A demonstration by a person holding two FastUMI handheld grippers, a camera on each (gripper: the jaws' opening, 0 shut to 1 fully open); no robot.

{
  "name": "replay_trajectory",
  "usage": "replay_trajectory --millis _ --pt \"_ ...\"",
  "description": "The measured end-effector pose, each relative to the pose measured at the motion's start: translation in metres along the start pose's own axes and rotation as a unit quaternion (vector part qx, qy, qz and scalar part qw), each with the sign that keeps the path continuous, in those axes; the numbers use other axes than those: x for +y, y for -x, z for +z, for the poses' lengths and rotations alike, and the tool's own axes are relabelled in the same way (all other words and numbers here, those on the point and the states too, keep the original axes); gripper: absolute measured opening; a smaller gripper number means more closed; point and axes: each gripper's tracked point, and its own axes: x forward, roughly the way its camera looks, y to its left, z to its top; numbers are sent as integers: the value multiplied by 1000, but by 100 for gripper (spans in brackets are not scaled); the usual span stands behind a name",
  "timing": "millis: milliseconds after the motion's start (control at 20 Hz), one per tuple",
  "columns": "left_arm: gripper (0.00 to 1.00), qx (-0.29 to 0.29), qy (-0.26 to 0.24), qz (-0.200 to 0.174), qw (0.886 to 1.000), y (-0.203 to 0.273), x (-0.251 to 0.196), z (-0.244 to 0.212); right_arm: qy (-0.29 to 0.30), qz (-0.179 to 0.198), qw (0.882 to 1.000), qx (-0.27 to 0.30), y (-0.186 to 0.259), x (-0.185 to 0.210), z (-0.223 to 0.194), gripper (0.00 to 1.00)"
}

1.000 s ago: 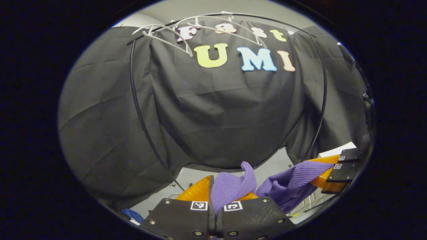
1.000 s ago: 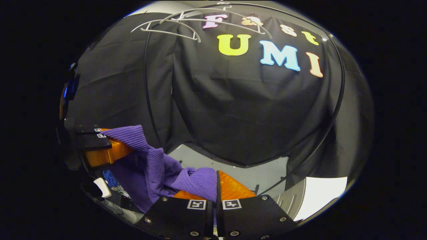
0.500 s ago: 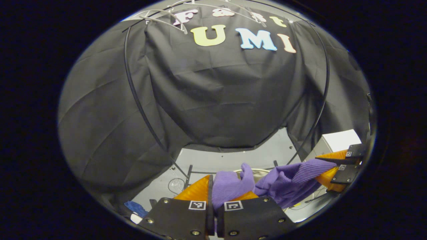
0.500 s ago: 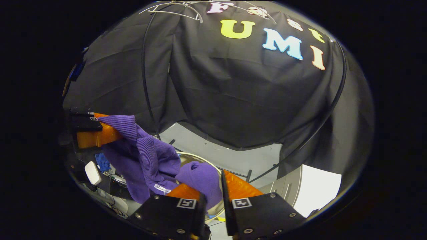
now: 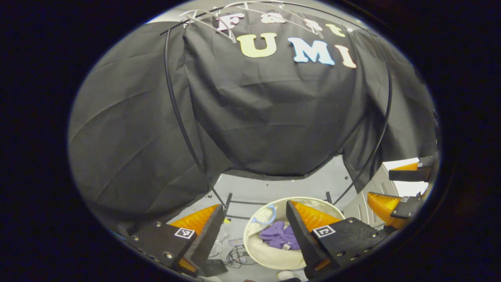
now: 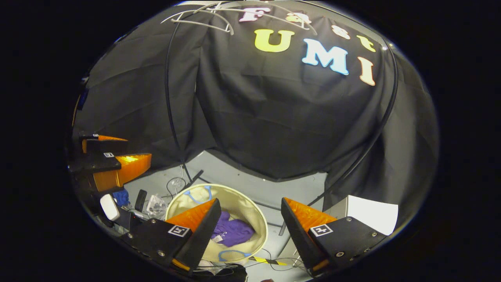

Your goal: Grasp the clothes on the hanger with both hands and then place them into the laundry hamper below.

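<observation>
The purple knit garment (image 5: 278, 236) lies crumpled inside the round cream laundry hamper (image 5: 256, 250) on the floor; in the right gripper view the garment (image 6: 233, 230) rests at the bottom of the hamper (image 6: 238, 201). My left gripper (image 5: 254, 213) hangs open above the hamper, nothing between its fingers. My right gripper (image 6: 248, 207) is also open and empty over the hamper. Bare white hangers (image 5: 213, 23) hang on the rail at the top; the hangers (image 6: 203, 19) are empty. The right gripper (image 5: 403, 184) appears open at the right edge of the left gripper view, and the left gripper (image 6: 113, 156) stands open at the left of the right gripper view.
A black curved rack frame (image 5: 176, 113) rises from the floor around the hamper. A white box (image 6: 372, 217) sits at the right. Cables, a clear wrapper (image 6: 156, 203) and small items lie on the grey floor at the left of the hamper.
Both grippers opened and let go of the purple garment, which dropped into the hamper. Both cameras now look further down at the hamper.
</observation>
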Motion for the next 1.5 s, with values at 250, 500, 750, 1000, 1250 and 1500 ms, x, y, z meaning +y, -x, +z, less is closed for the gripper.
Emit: replay_trajectory --millis 250,500,750,1000,1250,1500 --pt "99 -99 -10 -3 995 48 11 73 -11 -19 997 -75 32 -16 62 96" --pt "99 -178 1 -3 984 100 25 150 -32 -40 988 -148 75 -37 120 95" --pt "99 -241 11 -11 970 156 36 210 -59 -63 974 -209 123 -61 161 96" --pt "99 -298 20 -15 954 214 53 261 -70 -99 958 -259 176 -92 189 95" --pt "86 -325 22 -17 945 254 67 286 -83 -134 940 -302 224 -120 208 95" --pt "98 -343 17 -2 939 276 78 278 -95 -162 927 -325 262 -142 209 94"
